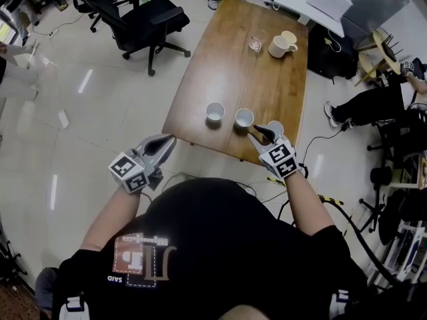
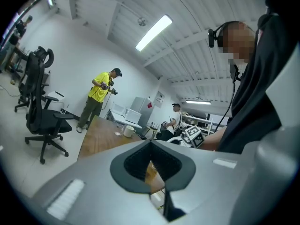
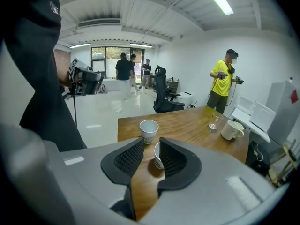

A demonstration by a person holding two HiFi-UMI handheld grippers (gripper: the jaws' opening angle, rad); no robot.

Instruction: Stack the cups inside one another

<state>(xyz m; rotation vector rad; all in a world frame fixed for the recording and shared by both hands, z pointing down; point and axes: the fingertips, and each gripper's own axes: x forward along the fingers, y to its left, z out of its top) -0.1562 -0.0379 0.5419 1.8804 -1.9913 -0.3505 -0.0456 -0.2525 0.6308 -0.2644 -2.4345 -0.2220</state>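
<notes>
Worktop risk: the cups stand along the worktop's (image 1: 227, 65) near edge. I'd judge a sideways knock could send one off it.
Right tool risk: the right tool (image 3: 151, 149) hangs over that near edge, jaws wide and gripping nothing. The middle cup (image 3: 158, 156) is just ahead in the gap. Closing off-centre may tip so light a cup, or a jaw may clip the right cup (image 1: 276, 126) close beside it.
Left tool risk: the left tool (image 1: 163, 143) hovers off the worktop's near-left corner, jaws together and empty. From there it can steady nothing.
Cup risk: a cup lowered in tilted may jam or topple the one receiving it.
Worktops: one.
Tools: two.
Mugs: one that I can make out, the mug (image 1: 280, 46) at the worktop's far end.
Glasses: one, the glass (image 1: 257, 42) just beside it.
Cups: three, counting the left cup (image 1: 215, 112). None is nested yet.
</notes>
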